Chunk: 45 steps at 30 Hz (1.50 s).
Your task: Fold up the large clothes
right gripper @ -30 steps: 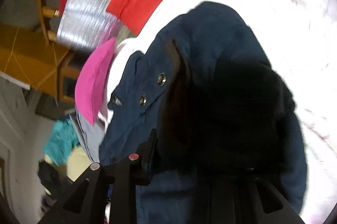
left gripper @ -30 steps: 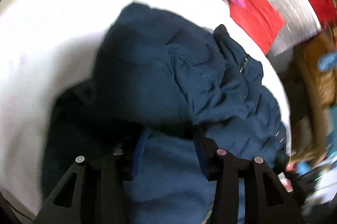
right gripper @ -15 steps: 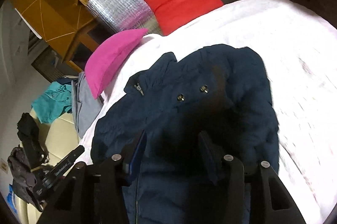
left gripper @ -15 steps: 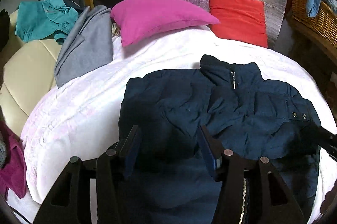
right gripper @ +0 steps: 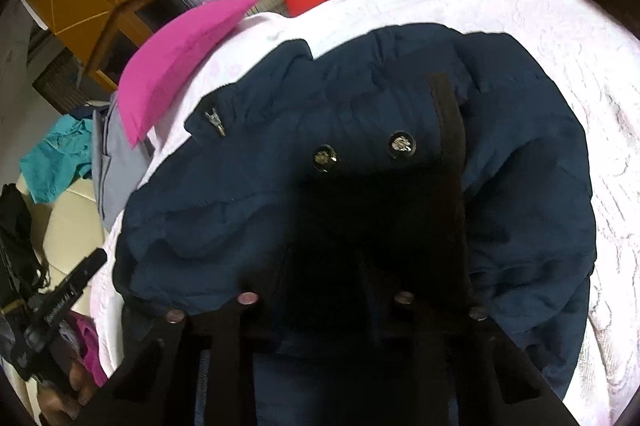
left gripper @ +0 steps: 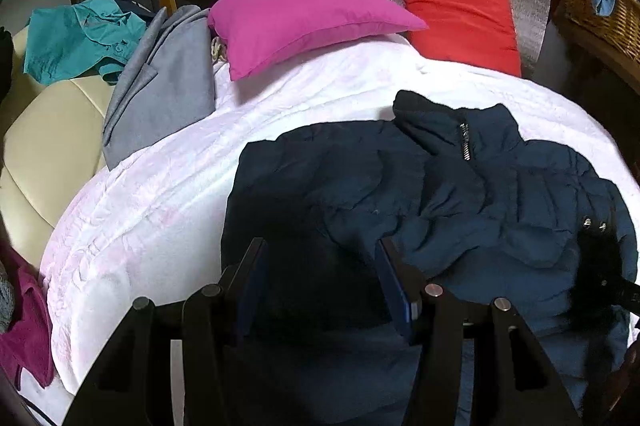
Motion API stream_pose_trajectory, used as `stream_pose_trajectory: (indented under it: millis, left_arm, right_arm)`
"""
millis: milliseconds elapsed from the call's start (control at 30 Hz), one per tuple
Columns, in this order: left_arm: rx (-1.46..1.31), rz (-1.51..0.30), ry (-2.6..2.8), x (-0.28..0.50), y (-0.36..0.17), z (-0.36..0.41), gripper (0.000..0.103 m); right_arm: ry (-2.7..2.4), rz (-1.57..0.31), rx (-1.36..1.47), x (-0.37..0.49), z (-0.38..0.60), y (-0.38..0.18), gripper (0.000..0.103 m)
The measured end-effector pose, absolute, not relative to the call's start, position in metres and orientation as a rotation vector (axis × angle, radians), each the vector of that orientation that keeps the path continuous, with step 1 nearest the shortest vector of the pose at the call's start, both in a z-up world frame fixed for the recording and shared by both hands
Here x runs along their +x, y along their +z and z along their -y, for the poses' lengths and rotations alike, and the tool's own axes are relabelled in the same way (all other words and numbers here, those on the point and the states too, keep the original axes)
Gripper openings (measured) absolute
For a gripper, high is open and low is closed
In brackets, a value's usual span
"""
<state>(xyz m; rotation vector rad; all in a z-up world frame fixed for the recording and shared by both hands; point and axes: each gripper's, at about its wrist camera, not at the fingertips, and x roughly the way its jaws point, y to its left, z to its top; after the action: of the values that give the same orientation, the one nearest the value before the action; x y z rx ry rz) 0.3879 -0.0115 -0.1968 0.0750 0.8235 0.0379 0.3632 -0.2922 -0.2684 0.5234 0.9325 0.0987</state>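
A navy padded jacket (left gripper: 460,201) lies crumpled on a white bed cover (left gripper: 160,201), collar and zip toward the pillows. My left gripper (left gripper: 320,278) is open and empty, hovering above the jacket's near left part. In the right wrist view the jacket (right gripper: 248,193) fills the middle, with two snap buttons showing. My right gripper (right gripper: 332,266) sits low over the jacket's dark cuff (right gripper: 384,226); its fingers are lost in the dark cloth, so its state is unclear. The right gripper also shows at the left wrist view's right edge (left gripper: 616,290).
A magenta pillow (left gripper: 304,21) and a red pillow (left gripper: 460,17) lie at the bed's head against silver foil. A grey garment (left gripper: 160,85) and a teal shirt (left gripper: 80,37) lie on a cream seat at left. A wicker basket (left gripper: 596,9) stands at right.
Both grippers have pulled back from the jacket, which has dropped onto the bed. The left gripper stays open. The right gripper has come lower onto the dark cuff.
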Motion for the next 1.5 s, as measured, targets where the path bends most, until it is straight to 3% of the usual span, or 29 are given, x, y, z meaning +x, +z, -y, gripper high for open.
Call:
stream_pose_trajectory:
  millis: [133,267,333,567,800,867,967,1167,1500]
  left_arm:
    - [0.067,-0.899,0.077,0.403,-0.218,0.001,0.057]
    - [-0.005,-0.981,0.056,0.417,-0.243,-0.016,0.068]
    - [0.014,-1.002,0.040,0.420,-0.246,-0.016,0.069]
    - [0.024,-1.054,0.022,0.418,-0.226,-0.018,0.069]
    - [0.056,-1.040,0.089,0.431,-0.216,-0.031,0.069]
    - [0.085,-1.070,0.110,0.440,-0.230,-0.032,0.069]
    - [0.085,-1.089,0.100,0.445,-0.247,-0.032,0.076]
    - [0.193,-1.105,0.138,0.438,-0.243,-0.022,0.080]
    - [0.243,-0.980,0.128,0.382,-0.191,0.020,0.080]
  right_arm:
    - [0.106,-0.932,0.591,0.360,0.303,-0.278,0.024]
    - [0.115,-0.940,0.629,0.361,0.308,-0.283,0.022]
    - [0.115,-0.936,0.625,0.360,0.307,-0.282,0.022]
    - [0.108,-0.943,0.652,0.352,0.307,-0.276,0.025]
    - [0.027,-0.898,0.513,0.347,0.310,-0.235,0.026]
    - [0.015,-0.897,0.508,0.352,0.313,-0.232,0.029]
    - [0.002,-0.928,0.494,0.365,0.316,-0.248,0.050]
    - [0.012,-0.916,0.494,0.366,0.313,-0.261,0.050]
    - [0.082,-0.772,0.591,0.299,0.346,-0.226,0.050]
